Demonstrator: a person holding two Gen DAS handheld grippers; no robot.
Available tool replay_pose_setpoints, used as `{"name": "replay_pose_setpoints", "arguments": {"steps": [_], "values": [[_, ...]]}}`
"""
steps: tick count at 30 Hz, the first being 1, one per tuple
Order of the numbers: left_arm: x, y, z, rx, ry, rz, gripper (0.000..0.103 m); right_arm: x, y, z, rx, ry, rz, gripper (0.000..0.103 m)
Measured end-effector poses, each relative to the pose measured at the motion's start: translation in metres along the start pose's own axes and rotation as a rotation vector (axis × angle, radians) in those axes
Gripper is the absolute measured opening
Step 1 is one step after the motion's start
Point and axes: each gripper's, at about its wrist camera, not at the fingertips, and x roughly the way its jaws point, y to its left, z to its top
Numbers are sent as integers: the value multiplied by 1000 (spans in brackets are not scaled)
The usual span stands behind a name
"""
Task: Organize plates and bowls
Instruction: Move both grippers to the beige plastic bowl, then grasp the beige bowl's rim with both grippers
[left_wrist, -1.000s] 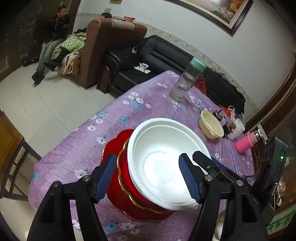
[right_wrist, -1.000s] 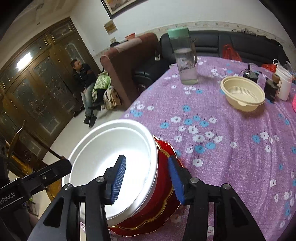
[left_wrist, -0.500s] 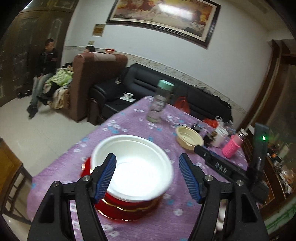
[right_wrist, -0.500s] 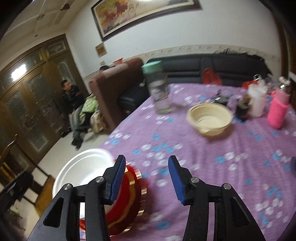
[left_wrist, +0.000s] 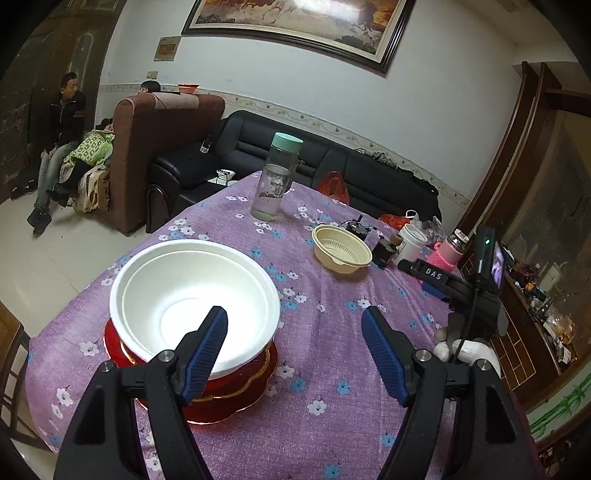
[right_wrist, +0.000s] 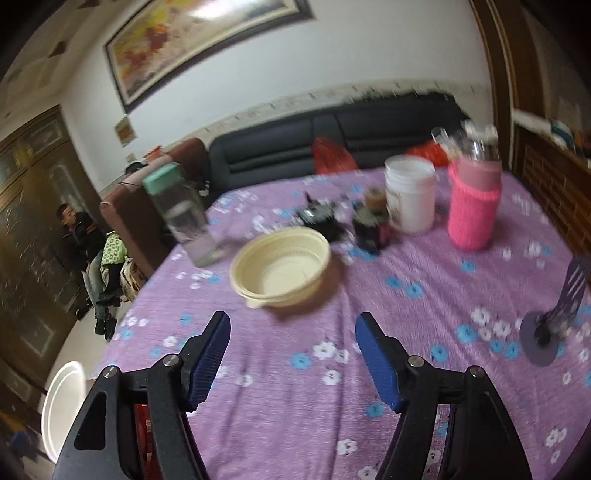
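Observation:
A white bowl (left_wrist: 192, 295) sits stacked on red gold-rimmed plates (left_wrist: 229, 398) on the purple flowered tablecloth. My left gripper (left_wrist: 295, 347) is open and empty, just above and to the right of the stack. A cream bowl (left_wrist: 341, 249) stands further back; it also shows in the right wrist view (right_wrist: 280, 267). My right gripper (right_wrist: 291, 354) is open and empty, above bare cloth in front of the cream bowl. The white bowl's rim (right_wrist: 61, 402) shows at the right wrist view's lower left. The right gripper's body (left_wrist: 454, 284) shows at the right of the left wrist view.
A clear bottle with a green lid (left_wrist: 277, 181), a white cup (right_wrist: 410, 195), a pink-sleeved flask (right_wrist: 474, 206) and small dark items (right_wrist: 369, 225) stand at the table's far side. A purple stand (right_wrist: 554, 325) is at right. Sofas and seated people lie beyond.
Both grippers have pulled back and up from the white bowl stack. The right gripper has swung right toward the cream bowl; the stack now sits at its lower left edge.

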Motion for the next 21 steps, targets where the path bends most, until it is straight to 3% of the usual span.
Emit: {"name": "replay_pose_setpoints", "arguments": {"steps": [7,12,16,19,21], "values": [[23,-6,4,17,32,-1,74,54,-24,0,82,84,-18,75],[35,-5,14,18,43,20,74,89,-26,22,122,96,-43,75],[47,-4,19,5,72,24,74,128,-27,37,160,154,-50,75],[57,-7,22,4,95,25,74,155,-25,40,175,209,-48,65],[62,-10,24,5,101,30,74,165,-24,40,192,238,-36,48]]}}
